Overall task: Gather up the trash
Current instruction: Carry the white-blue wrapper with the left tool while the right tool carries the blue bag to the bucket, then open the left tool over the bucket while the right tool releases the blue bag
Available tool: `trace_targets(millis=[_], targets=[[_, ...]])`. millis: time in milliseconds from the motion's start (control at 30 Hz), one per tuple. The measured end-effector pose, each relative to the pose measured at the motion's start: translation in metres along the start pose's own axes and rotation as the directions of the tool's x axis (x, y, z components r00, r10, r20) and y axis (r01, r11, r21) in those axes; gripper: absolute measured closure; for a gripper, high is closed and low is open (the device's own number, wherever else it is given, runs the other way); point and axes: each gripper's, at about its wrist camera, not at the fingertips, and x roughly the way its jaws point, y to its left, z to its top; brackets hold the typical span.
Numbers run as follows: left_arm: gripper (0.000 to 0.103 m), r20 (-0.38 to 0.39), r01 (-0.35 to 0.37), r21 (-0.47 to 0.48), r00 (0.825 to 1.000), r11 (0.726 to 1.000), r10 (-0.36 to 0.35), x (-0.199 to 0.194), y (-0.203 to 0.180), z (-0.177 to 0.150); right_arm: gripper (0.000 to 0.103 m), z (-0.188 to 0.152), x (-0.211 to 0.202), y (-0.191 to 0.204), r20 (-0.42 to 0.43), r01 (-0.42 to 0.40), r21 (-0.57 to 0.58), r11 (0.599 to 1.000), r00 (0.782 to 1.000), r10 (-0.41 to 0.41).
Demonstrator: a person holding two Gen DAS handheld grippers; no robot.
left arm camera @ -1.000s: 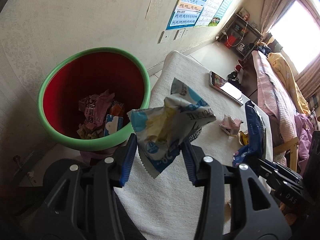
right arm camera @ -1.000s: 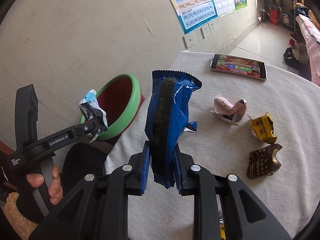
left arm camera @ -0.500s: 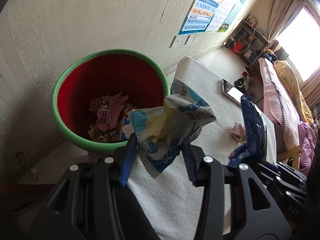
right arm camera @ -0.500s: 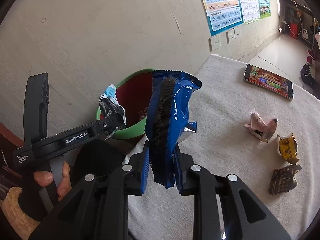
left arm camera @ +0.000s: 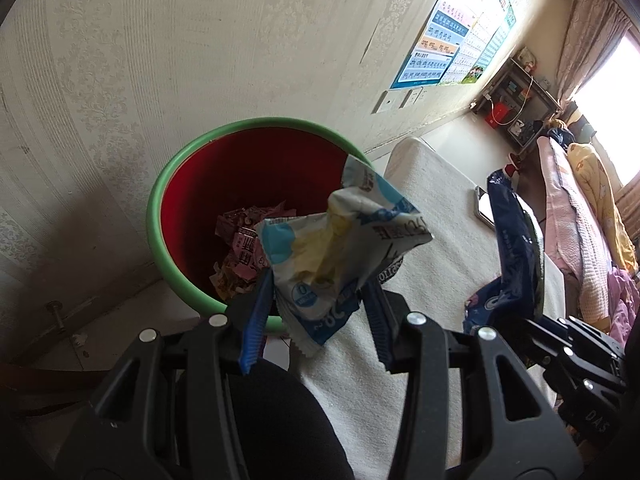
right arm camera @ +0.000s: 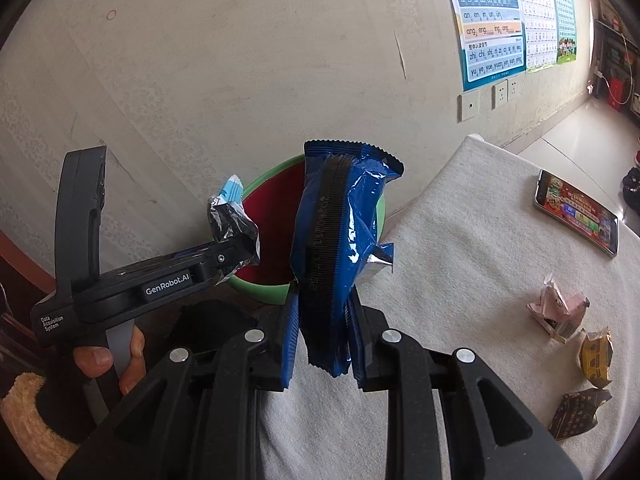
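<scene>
Left gripper (left arm camera: 316, 312) clamped on a crumpled white, pale-blue and yellow wrapper (left arm camera: 340, 252) of thin crinkled film, held over the near rim of the bin (left arm camera: 160, 240). Right gripper (right arm camera: 324, 340) closed on a glossy dark-blue wrapper (right arm camera: 340, 240), long and upright, with a zigzag-cut top edge and a black ribbed strip down its length.

Round bin with a smooth green rim and red inside, standing between the patterned beige wall (left arm camera: 200, 60) and the table (left arm camera: 432, 208), the table draped in a nubby off-white cloth.

Only in the left wrist view: the bin's bottom, littered with pink and tan scraps (left arm camera: 244, 256), too jumbled to count. Only in the right wrist view: three small wrappers lying on the cloth near each other, one pink (right arm camera: 558, 308), one yellow (right arm camera: 596, 356), one dark brown (right arm camera: 576, 414), all crumpled; also a hand (right arm camera: 108, 360) around the left gripper's handle, and the foil inner side of the pale wrapper. One phone (right arm camera: 576, 212), flat with its screen lit, well apart from the three wrappers, seen only as a sliver from the left.

Two grippers, two held wrappers, one bin.
</scene>
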Motion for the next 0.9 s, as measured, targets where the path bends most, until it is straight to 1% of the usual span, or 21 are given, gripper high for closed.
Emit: trace_targets(millis=[267, 467, 567, 667, 733, 833, 900], targets=[[0.060, 0.007, -0.035, -0.023, 0.999, 0.999, 0.035, 0.004, 0.014, 0.010, 0.081, 0.018, 0.022, 0.013, -0.025, -0.021, -0.036, 0.999, 0.999, 0.020], [0.060, 0.006, -0.045, -0.042, 0.999, 0.998, 0.045, 0.008, 0.024, 0.023, 0.081, 0.027, 0.038, 0.022, -0.045, -0.034, -0.046, 0.998, 0.998, 0.032], [0.060, -0.006, -0.036, -0.065, 0.999, 0.997, 0.036, 0.013, 0.030, 0.026, 0.081, 0.030, 0.044, 0.024, -0.052, -0.036, -0.048, 0.998, 0.998, 0.033], [0.060, -0.012, -0.044, -0.088, 0.999, 0.995, 0.043, 0.017, 0.034, 0.026, 0.081, 0.035, 0.051, 0.024, -0.057, -0.033, -0.049, 0.998, 0.998, 0.030], [0.057, -0.011, -0.054, -0.106, 0.999, 0.993, 0.053, 0.017, 0.037, 0.026, 0.081, 0.040, 0.054, 0.025, -0.055, -0.030, -0.055, 0.998, 0.998, 0.027], [0.050, 0.005, -0.071, -0.126, 0.997, 0.989, 0.072, 0.016, 0.041, 0.028, 0.076, 0.045, 0.056, 0.029, -0.050, -0.036, -0.063, 0.997, 0.998, 0.033], [0.045, 0.006, -0.075, -0.139, 0.997, 0.987, 0.077, 0.015, 0.044, 0.028, 0.060, 0.048, 0.056, 0.031, -0.030, -0.036, -0.068, 0.997, 0.999, 0.034]])
